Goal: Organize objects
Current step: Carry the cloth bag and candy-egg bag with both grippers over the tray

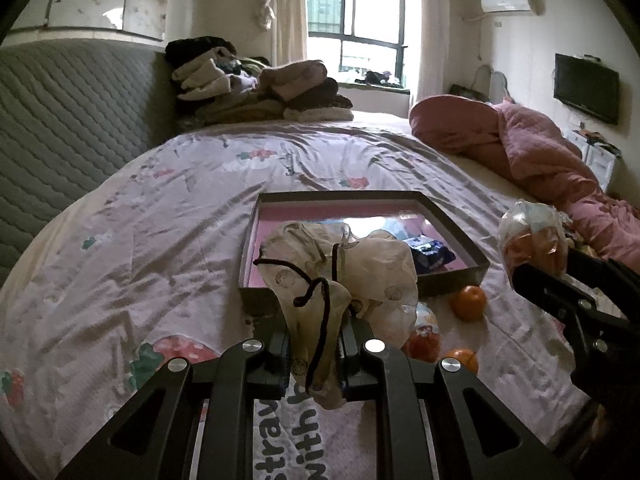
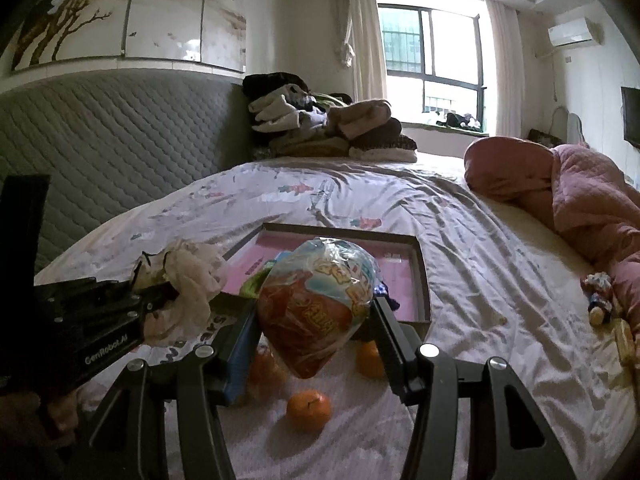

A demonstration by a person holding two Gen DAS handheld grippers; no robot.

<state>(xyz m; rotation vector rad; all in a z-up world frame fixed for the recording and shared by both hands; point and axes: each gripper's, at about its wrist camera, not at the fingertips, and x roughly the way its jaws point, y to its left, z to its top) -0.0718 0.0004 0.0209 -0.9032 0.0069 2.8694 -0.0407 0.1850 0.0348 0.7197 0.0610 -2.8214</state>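
I see the bed (image 1: 160, 216) filling both views, its printed sheet rumpled. The shallow box (image 1: 456, 228) with the pink lining sits near the middle of the bed. My right gripper (image 2: 316, 316) has its fingers clamped on a bulging snack bag (image 2: 320, 304), held up over the box's near edge. My left gripper (image 1: 314, 354) has its fingers pinched shut on a pale drawstring pouch (image 1: 360, 272), lifted at the box's near left corner. Loose oranges (image 2: 309, 408) lie on the sheet just short of the box, toward the near edge of the bed.
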